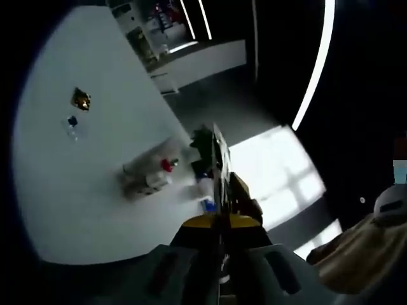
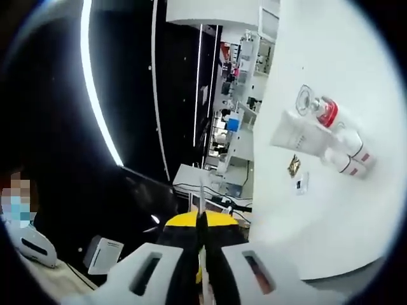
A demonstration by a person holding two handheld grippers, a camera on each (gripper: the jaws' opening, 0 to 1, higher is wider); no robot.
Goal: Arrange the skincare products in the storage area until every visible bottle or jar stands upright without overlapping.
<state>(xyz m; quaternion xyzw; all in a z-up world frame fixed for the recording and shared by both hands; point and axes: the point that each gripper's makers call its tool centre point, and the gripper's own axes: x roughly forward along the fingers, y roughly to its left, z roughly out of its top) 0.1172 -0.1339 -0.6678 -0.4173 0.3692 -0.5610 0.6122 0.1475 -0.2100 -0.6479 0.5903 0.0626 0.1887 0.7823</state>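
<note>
Both hand-held grippers, left (image 1: 219,254) and right (image 2: 202,254), pinched closed and empty, well off the worktop (image 2: 331,216); bottles (image 2: 346,155) seemingly lie clustered there, so reaching in could scatter them.

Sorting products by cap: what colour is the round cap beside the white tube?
Red cap, clearest in the right gripper view.

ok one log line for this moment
left hand-held gripper: shut, off table | right hand-held gripper: shut, off table | white skincare bottles: lying clustered on round white table, untouched
</note>
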